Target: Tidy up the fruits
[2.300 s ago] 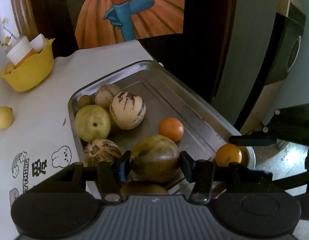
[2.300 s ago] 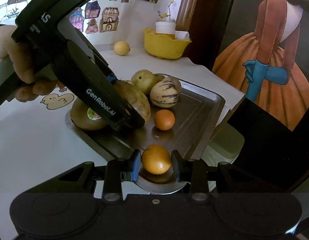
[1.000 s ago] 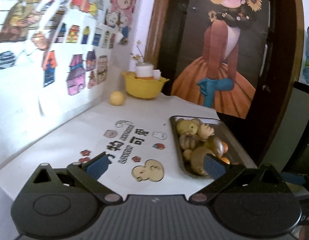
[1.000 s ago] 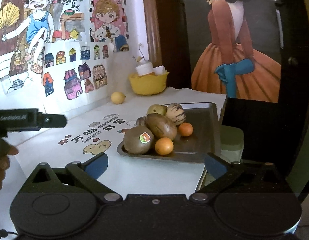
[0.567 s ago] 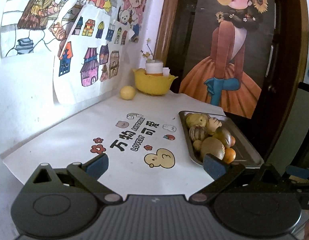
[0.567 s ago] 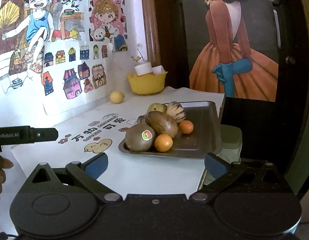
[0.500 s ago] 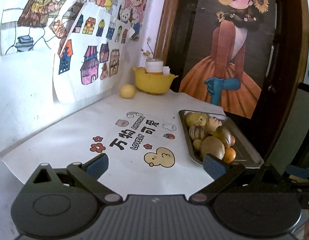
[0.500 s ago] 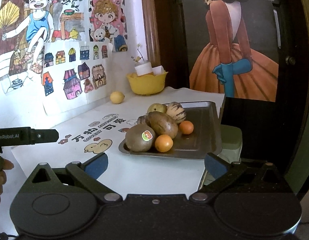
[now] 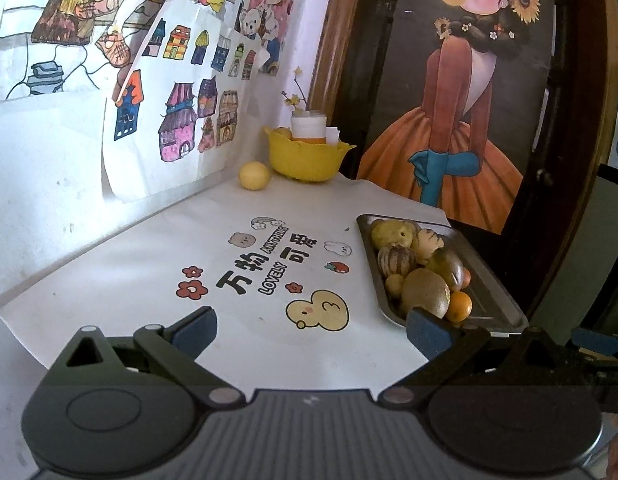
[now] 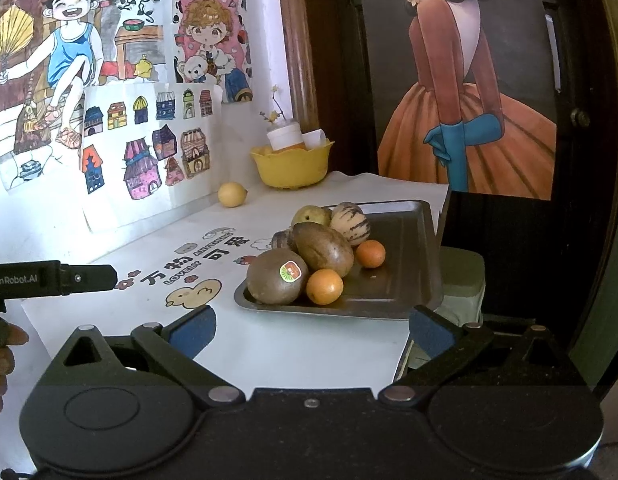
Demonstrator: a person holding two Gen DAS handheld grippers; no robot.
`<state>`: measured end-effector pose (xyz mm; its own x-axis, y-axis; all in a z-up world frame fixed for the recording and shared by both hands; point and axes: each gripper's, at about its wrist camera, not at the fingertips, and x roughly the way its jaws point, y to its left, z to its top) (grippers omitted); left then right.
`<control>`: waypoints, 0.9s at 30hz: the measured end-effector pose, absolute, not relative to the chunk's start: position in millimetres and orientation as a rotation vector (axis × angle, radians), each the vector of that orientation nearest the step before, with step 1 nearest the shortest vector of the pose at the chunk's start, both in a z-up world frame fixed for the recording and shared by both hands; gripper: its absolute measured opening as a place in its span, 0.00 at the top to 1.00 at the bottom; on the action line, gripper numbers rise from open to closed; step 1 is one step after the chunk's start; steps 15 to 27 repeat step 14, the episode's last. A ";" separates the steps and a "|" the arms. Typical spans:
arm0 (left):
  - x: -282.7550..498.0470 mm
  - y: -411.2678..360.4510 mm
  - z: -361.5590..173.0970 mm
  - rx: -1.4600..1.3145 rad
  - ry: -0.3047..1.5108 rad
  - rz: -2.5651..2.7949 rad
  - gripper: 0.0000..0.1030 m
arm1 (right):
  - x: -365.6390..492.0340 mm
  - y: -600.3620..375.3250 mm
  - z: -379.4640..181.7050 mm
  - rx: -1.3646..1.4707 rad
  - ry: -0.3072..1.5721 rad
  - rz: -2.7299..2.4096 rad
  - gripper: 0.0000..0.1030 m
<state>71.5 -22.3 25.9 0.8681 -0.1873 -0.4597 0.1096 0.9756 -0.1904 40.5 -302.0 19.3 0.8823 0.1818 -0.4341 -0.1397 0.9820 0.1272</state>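
Note:
A metal tray (image 10: 405, 240) at the table's right edge holds several fruits: a brown kiwi with a sticker (image 10: 276, 276), a dark mango (image 10: 325, 248), two oranges (image 10: 325, 286), striped melons (image 10: 351, 218) and a yellow-green pear (image 10: 309, 214). The tray also shows in the left wrist view (image 9: 493, 292). My left gripper (image 9: 311, 330) is open and empty, held back above the table's near side. My right gripper (image 10: 311, 330) is open and empty, in front of the tray. The left gripper's body (image 10: 53, 278) shows at the far left of the right wrist view.
A yellow bowl (image 10: 291, 164) with a cup and a lone lemon (image 10: 231, 194) sit at the back by the wall. The white tablecloth (image 9: 269, 264) has printed cartoons. Drawings hang on the wall to the left. A dark door with a poster stands behind the tray.
Both grippers let go of their fruit in the tray, opened and pulled back from the table. In the last half second they have hardly moved.

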 end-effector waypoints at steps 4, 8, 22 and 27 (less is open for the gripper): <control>71.7 -23.5 25.0 -0.160 0.500 -0.157 0.01 | 40.9 -301.9 18.6 0.094 0.462 0.170 0.01; 70.4 -21.8 26.0 -0.184 0.500 -0.163 0.01 | 41.3 -301.9 17.5 0.097 0.467 0.174 0.01; 68.0 -21.4 28.6 -0.173 0.472 -0.177 0.01 | 42.6 -301.1 15.1 0.102 0.475 0.180 0.01; 68.0 -21.4 28.6 -0.173 0.472 -0.177 0.01 | 42.6 -301.1 15.1 0.102 0.475 0.180 0.01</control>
